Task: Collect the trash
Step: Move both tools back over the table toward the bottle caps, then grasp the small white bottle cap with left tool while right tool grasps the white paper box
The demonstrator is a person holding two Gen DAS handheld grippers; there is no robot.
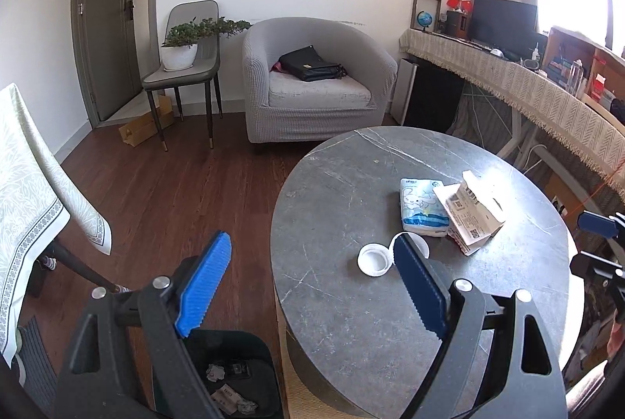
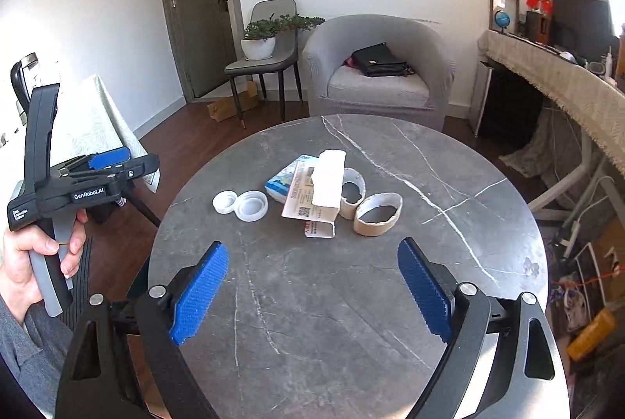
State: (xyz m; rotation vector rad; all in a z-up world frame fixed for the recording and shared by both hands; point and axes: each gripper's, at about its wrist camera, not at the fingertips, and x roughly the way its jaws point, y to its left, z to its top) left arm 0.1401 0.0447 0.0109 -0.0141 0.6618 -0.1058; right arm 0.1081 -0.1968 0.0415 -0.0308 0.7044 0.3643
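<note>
The round grey marble table (image 2: 351, 302), veined with white, carries the litter near its middle. A torn white carton (image 2: 312, 200) leans against a blue-and-white tissue pack (image 2: 279, 182); at the carton's three o'clock sit two cardboard tape cores (image 2: 377, 214), touching each other, and at its nine o'clock a white flip-top cap (image 2: 242, 204) lies open.

The right gripper (image 2: 312, 290) hovers over the near part of the tabletop, jaws spread wide with nothing between them. The left gripper (image 1: 312, 282), held in a hand (image 2: 35, 262), is just as wide and empty, straddling the table's edge. Below it on the wooden floor (image 1: 175, 184) stands a dark bin (image 1: 234, 380) with crumpled scraps inside.

At twelve o'clock beyond the table a grey armchair (image 2: 375, 67) holds a black bag (image 2: 379, 59). At eleven o'clock a potted plant (image 2: 259, 40) sits on a chair (image 2: 269, 28), beside a grey door (image 2: 199, 16).
</note>
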